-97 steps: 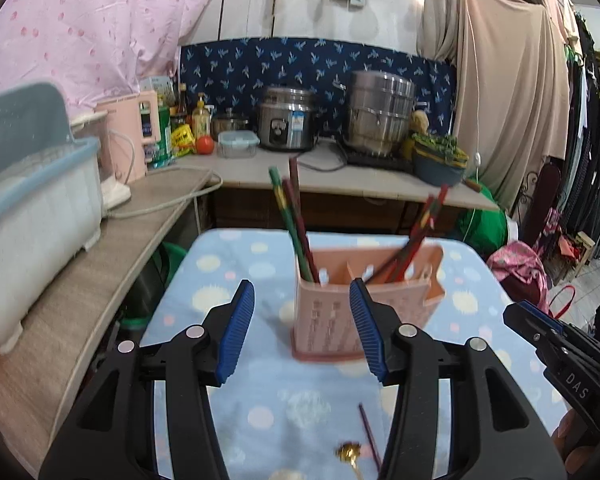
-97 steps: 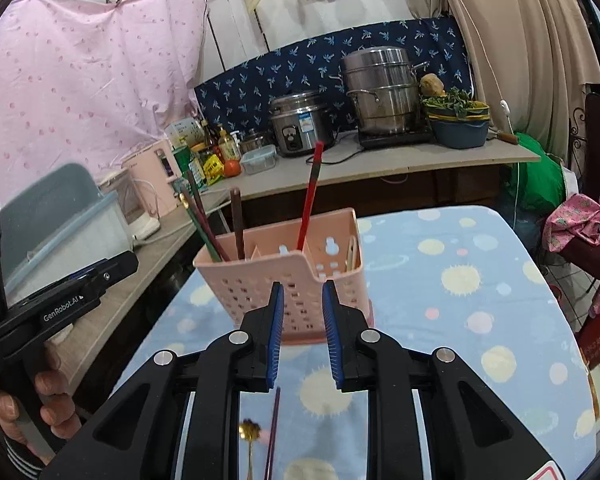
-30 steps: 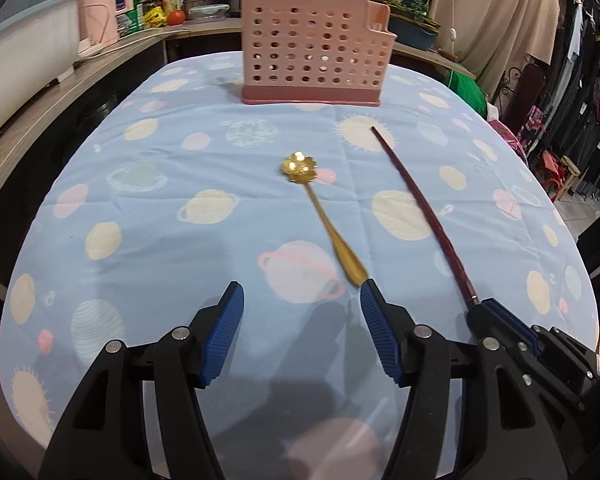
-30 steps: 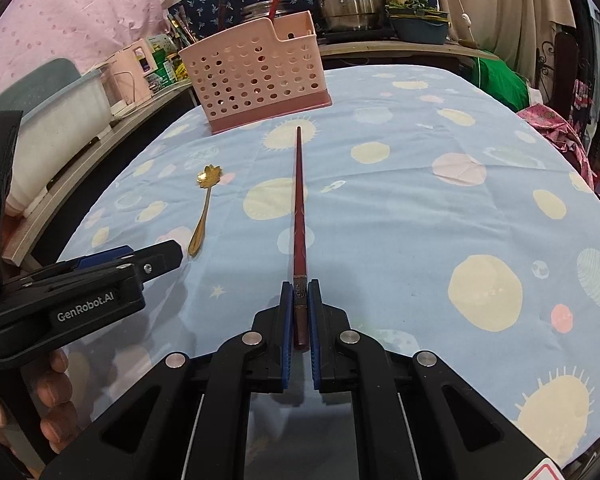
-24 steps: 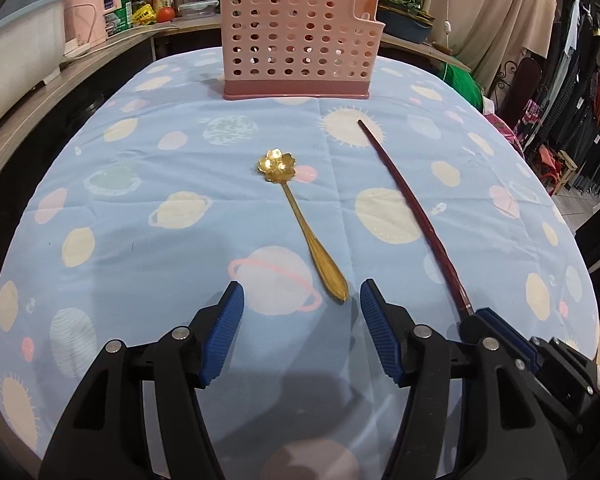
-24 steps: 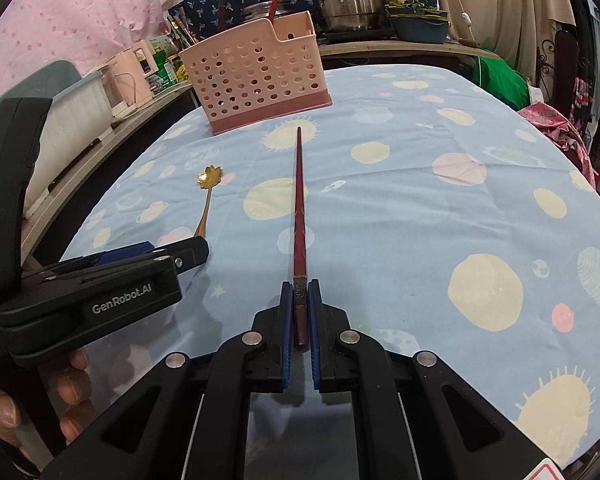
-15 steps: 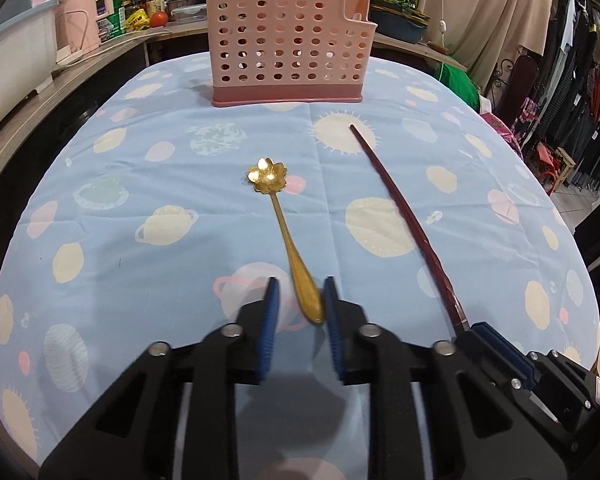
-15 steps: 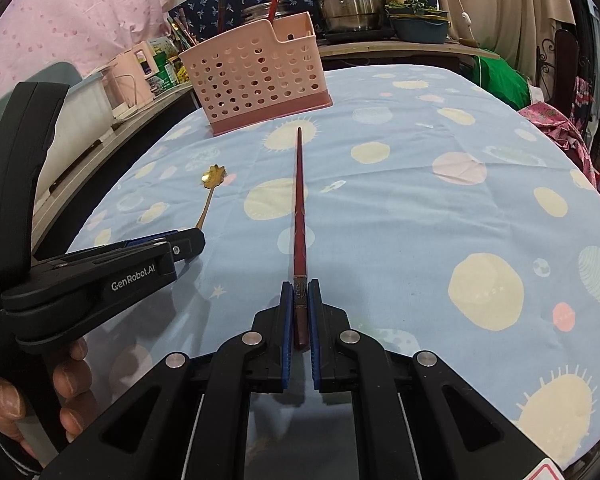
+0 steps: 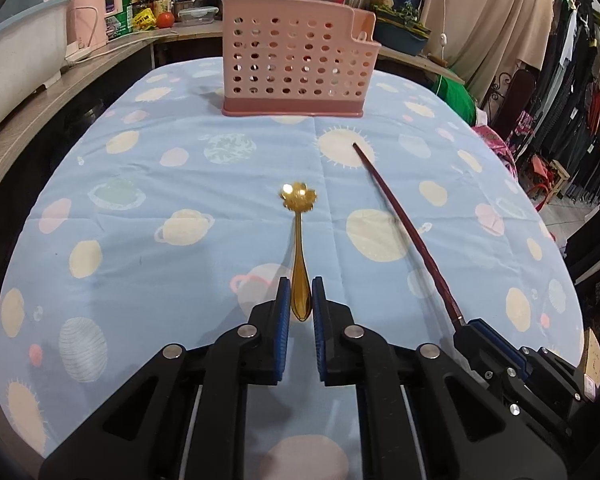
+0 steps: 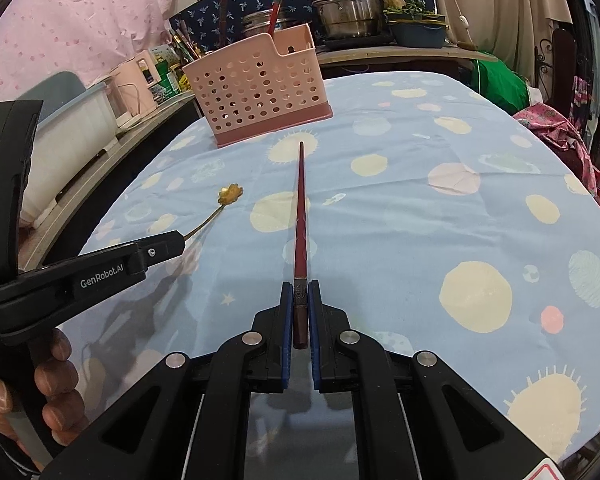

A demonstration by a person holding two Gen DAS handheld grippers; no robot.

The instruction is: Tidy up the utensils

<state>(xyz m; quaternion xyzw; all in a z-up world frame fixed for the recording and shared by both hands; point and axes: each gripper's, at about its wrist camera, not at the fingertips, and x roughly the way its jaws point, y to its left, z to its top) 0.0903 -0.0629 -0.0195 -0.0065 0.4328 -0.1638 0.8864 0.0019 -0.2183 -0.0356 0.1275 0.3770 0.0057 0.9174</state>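
Observation:
A gold spoon (image 9: 299,216) with a flower-shaped bowl lies on the blue planet-print tablecloth (image 9: 140,208). My left gripper (image 9: 301,285) is shut on the tip of its handle, and the spoon still rests on the cloth. A long dark red chopstick (image 10: 300,208) lies to its right, pointing at the pink perforated utensil basket (image 10: 260,88). My right gripper (image 10: 300,290) is shut on the chopstick's near end. The basket (image 9: 296,56) stands at the table's far side and holds several chopsticks. In the right wrist view the left gripper (image 10: 176,242) reaches in from the left.
A wooden counter (image 9: 80,76) runs along the left with a white bin (image 9: 16,48), a pink kettle (image 9: 96,8) and jars. Steel pots (image 10: 346,4) stand behind the basket. Clothes (image 9: 580,92) hang on the right. A hand (image 10: 48,392) holds the left gripper's handle.
The left gripper slid over the spoon's handle and its jaws went from wide apart to shut on it. The right gripper stayed shut on the chopstick without moving.

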